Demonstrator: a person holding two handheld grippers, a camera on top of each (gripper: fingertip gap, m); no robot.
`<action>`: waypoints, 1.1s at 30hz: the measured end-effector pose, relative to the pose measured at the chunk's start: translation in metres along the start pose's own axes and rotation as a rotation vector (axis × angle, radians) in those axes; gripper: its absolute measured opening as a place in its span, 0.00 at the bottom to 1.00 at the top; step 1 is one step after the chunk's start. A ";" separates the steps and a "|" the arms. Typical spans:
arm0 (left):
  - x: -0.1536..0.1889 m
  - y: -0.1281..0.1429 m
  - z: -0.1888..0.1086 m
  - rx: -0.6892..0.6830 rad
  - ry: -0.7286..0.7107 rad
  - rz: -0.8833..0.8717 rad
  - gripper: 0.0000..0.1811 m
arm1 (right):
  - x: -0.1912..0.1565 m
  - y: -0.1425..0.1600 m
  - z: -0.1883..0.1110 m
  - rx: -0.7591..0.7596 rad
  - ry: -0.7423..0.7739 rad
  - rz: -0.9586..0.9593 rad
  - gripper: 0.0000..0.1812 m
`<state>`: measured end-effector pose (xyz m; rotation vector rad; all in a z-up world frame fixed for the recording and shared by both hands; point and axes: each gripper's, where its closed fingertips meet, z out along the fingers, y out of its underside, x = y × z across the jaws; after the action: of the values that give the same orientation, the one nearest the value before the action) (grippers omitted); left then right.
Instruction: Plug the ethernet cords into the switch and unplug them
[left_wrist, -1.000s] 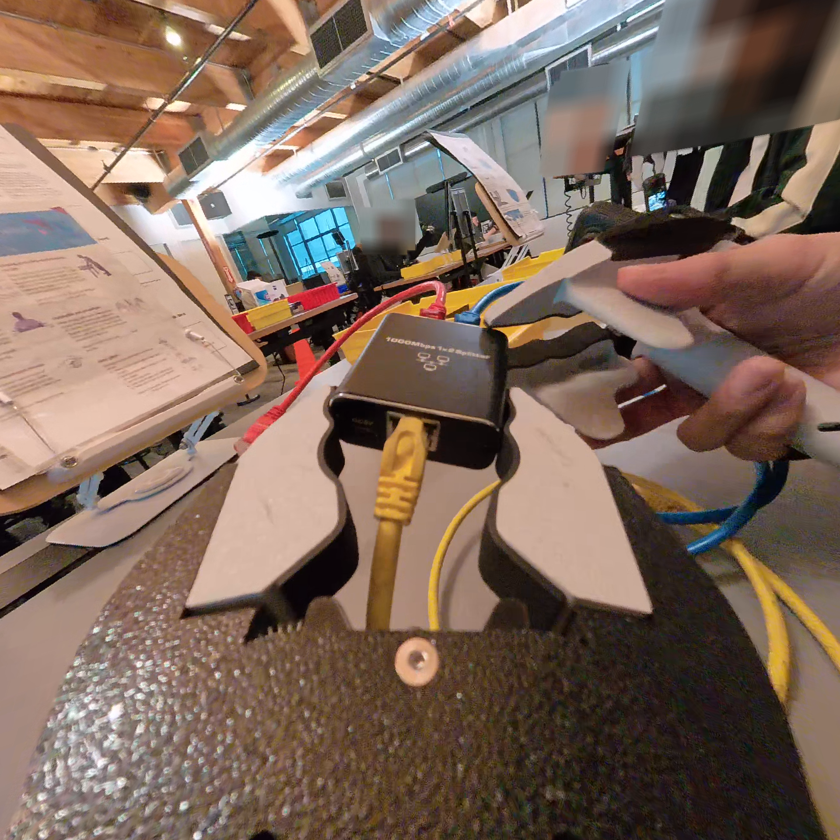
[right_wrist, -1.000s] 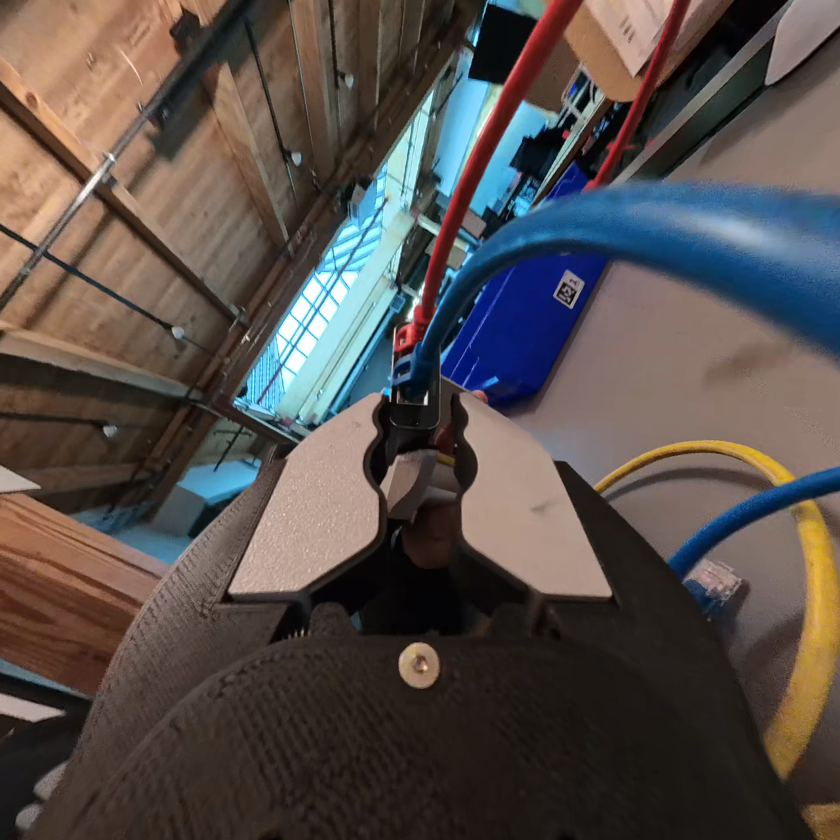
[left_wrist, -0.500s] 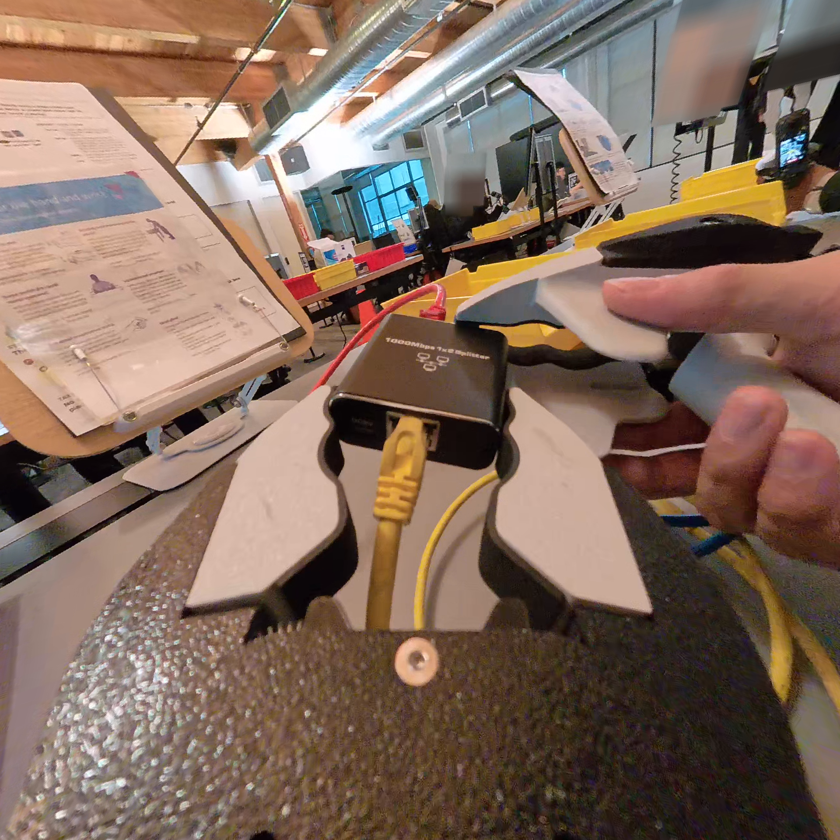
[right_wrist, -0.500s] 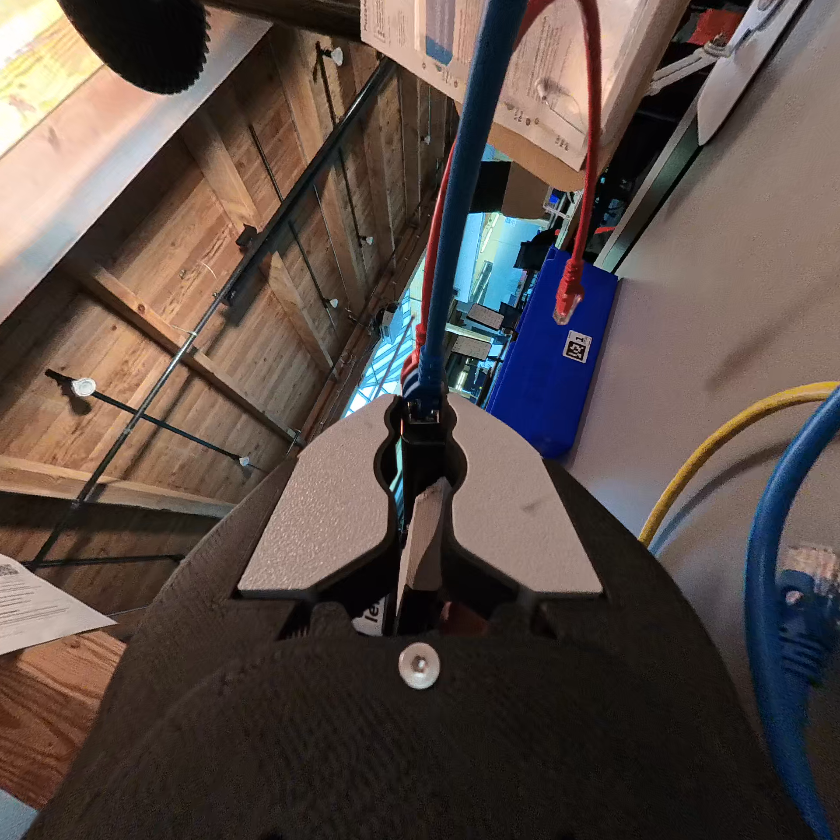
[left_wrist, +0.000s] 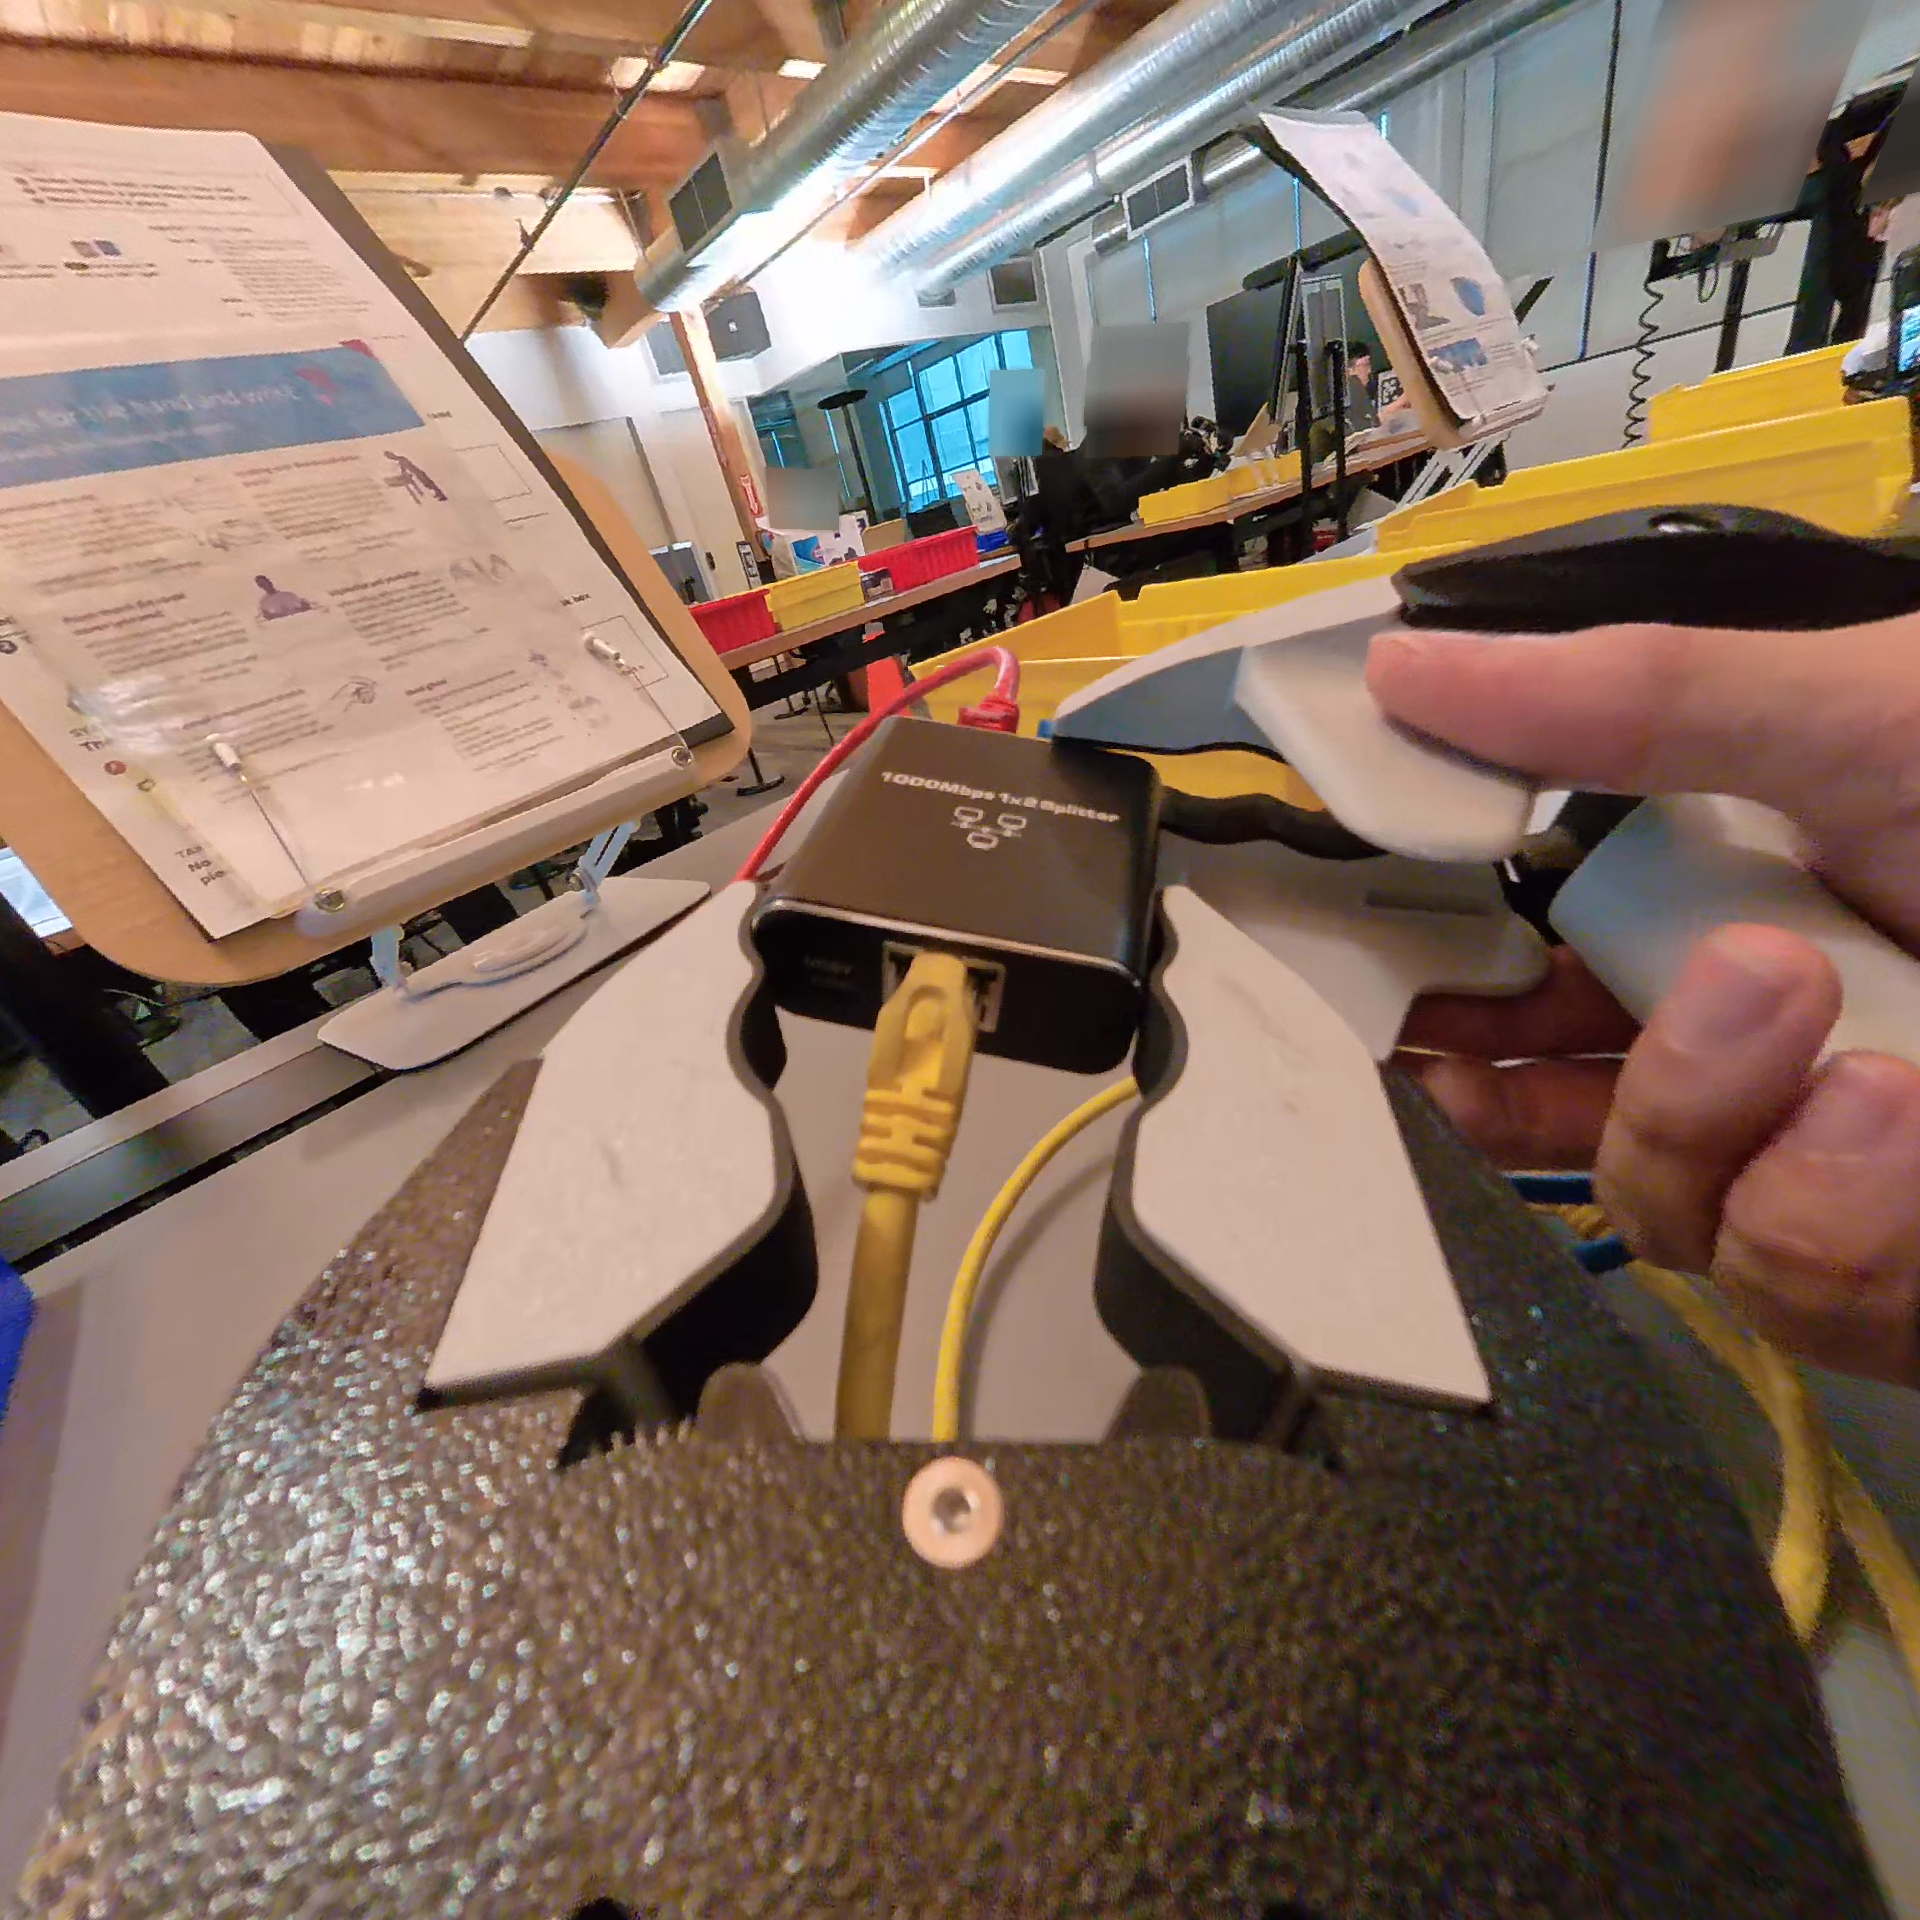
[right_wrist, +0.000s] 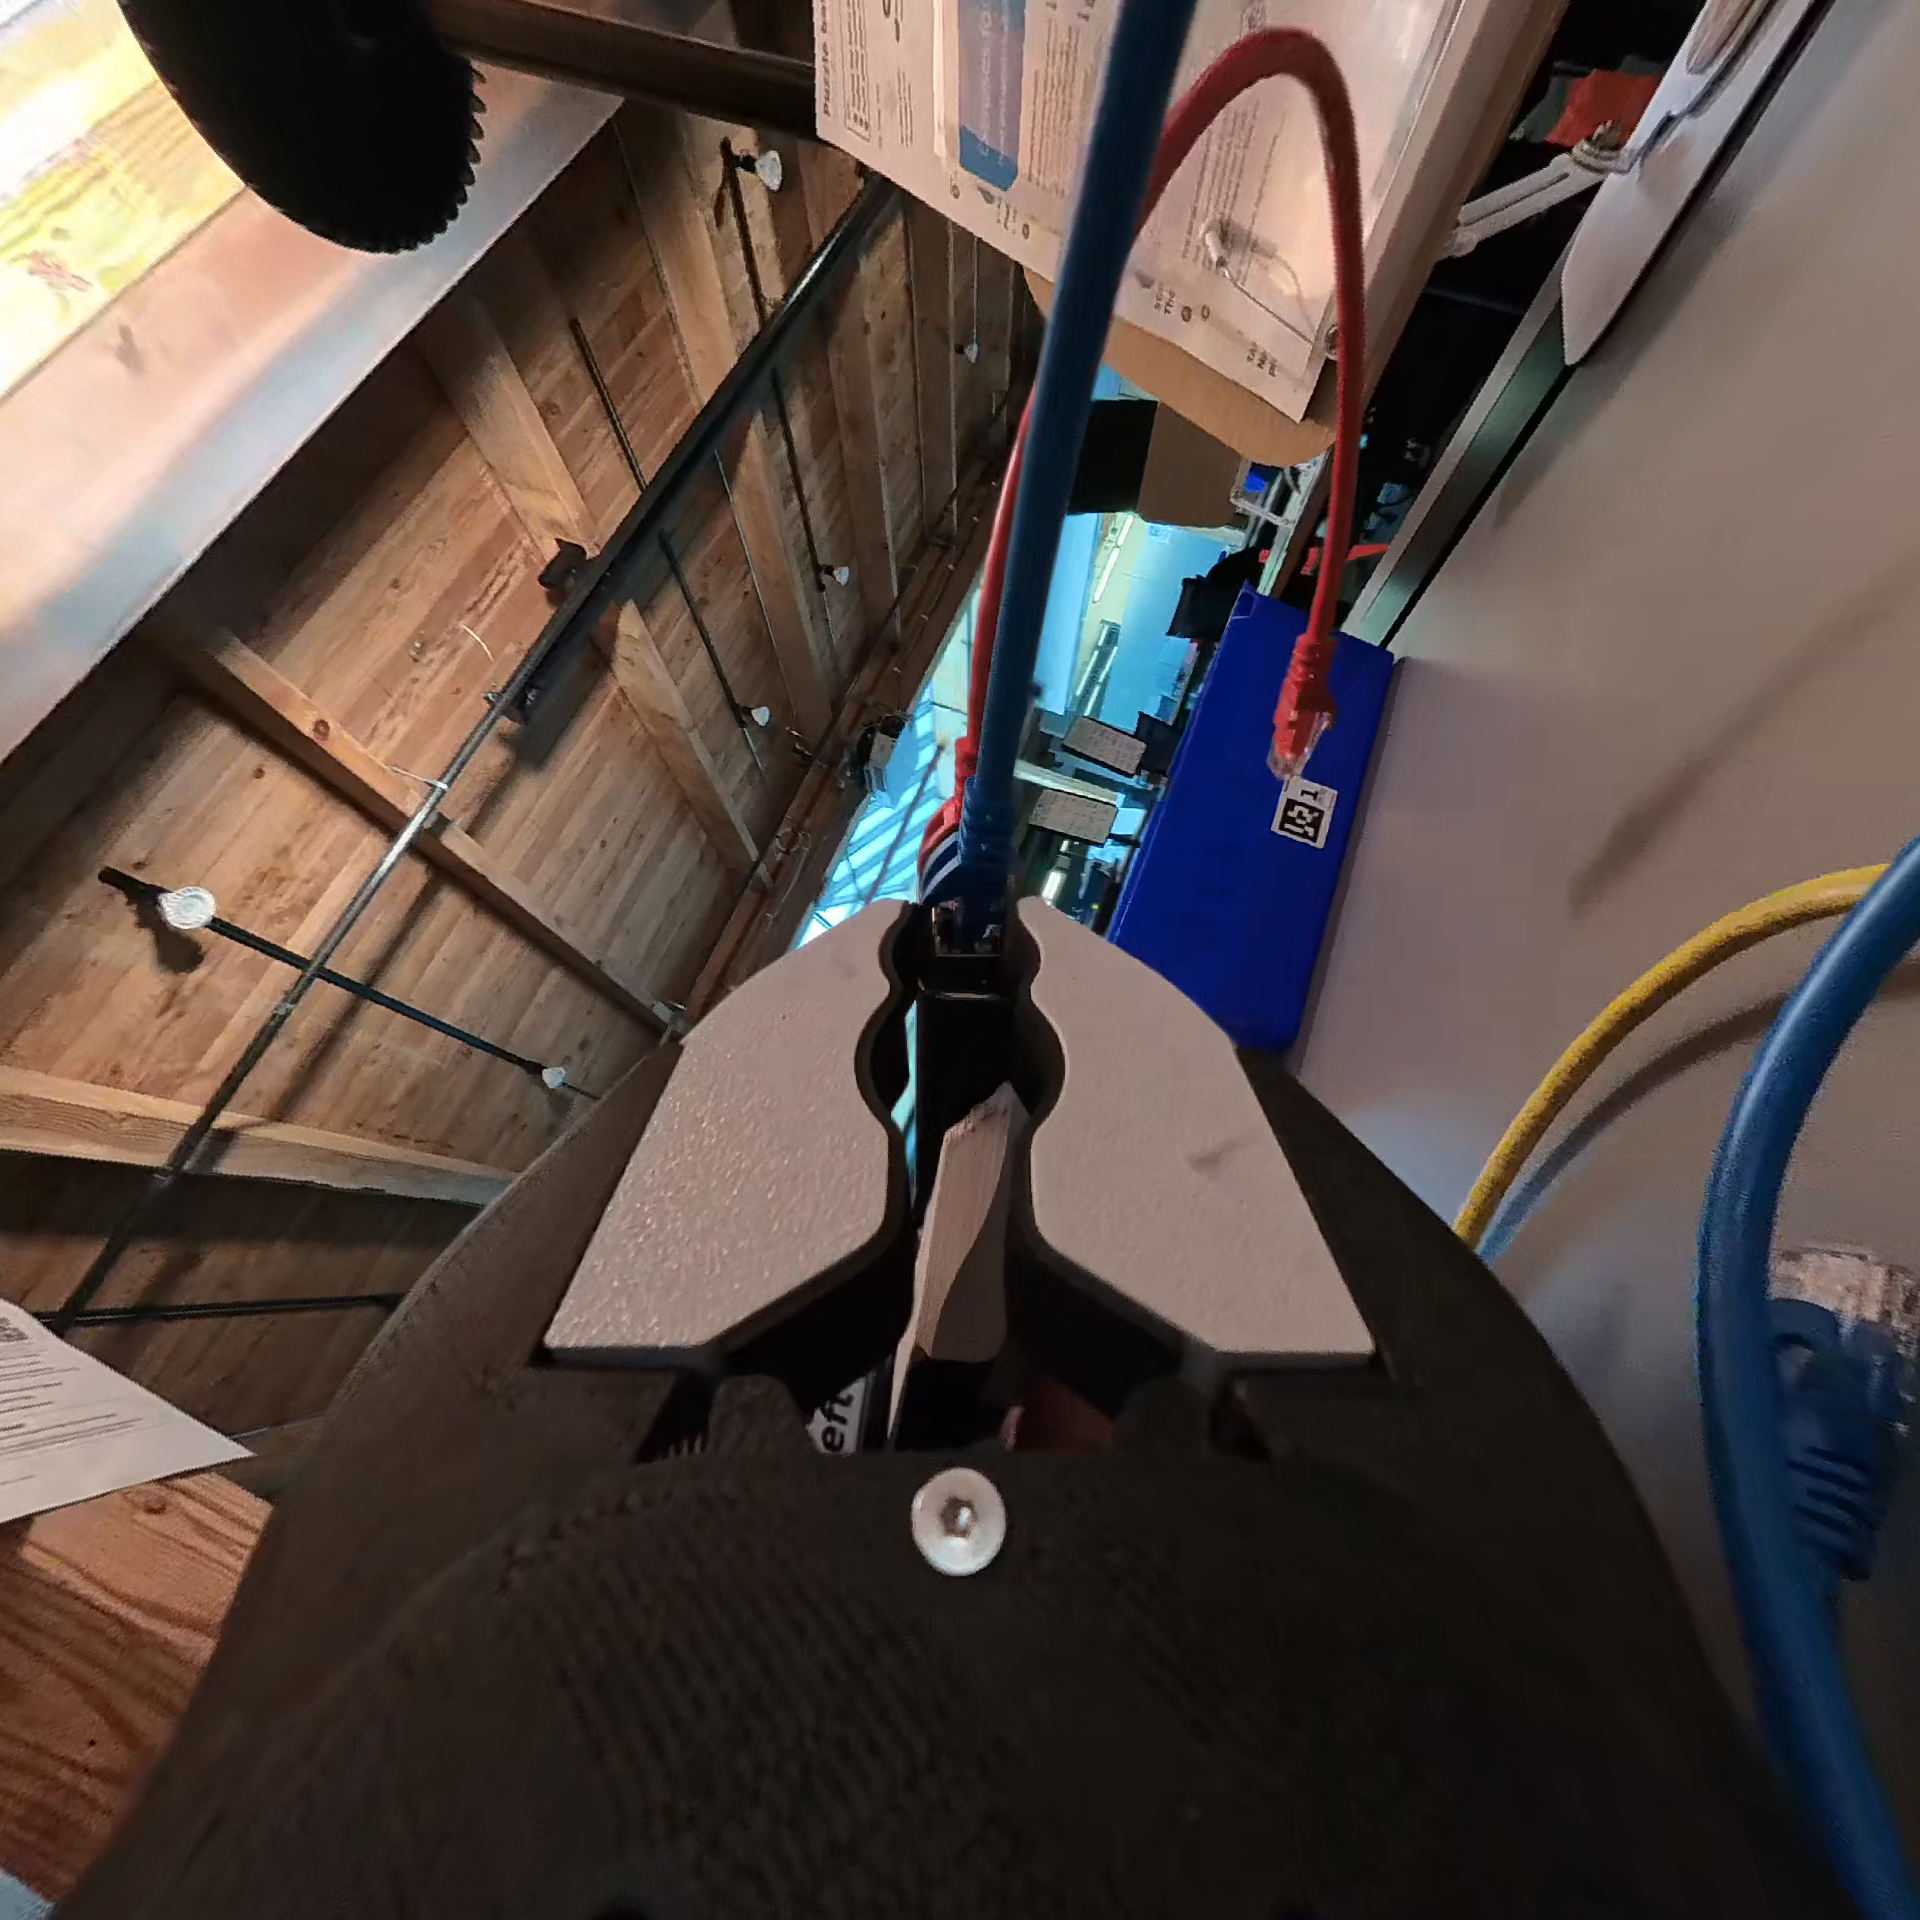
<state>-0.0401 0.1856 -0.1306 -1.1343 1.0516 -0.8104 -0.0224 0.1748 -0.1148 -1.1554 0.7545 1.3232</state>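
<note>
Switch (left_wrist: 966, 883): black box, yellow cord (left_wrist: 904, 1122) plugged | left gripper (left_wrist: 956, 997) clamps it | right gripper (right_wrist: 961, 956) closed on its far end

I count one black switch (left_wrist: 966, 883) at the centre of the frame and three cords: one yellow cord (left_wrist: 904, 1101), one red cord (right_wrist: 1340, 343), one blue cord (right_wrist: 1049, 416). Two document stands: one (left_wrist: 312, 582) at left, one (left_wrist: 1423, 281) upper right. One hand (left_wrist: 1714, 914) at right.

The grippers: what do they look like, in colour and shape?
Both match. The left gripper and right gripper have a rough black body, a silver screw in the middle, and two flat grey fingers with wavy black inner edges.
</note>
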 end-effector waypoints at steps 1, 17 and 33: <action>0.000 0.001 0.000 -0.002 -0.007 0.002 0.36 | 0.001 0.000 0.001 0.004 -0.007 0.018 0.07; -0.009 0.001 0.000 0.051 -0.054 -0.015 0.36 | -0.006 0.004 0.011 -0.093 -0.149 -0.177 0.05; -0.029 0.000 -0.010 0.099 -0.125 -0.071 0.36 | -0.080 -0.077 -0.016 -0.590 -0.021 -0.892 0.05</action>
<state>-0.0592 0.2095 -0.1246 -1.1277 0.8628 -0.8275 0.0427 0.1431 -0.0291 -1.6648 -0.2251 0.7801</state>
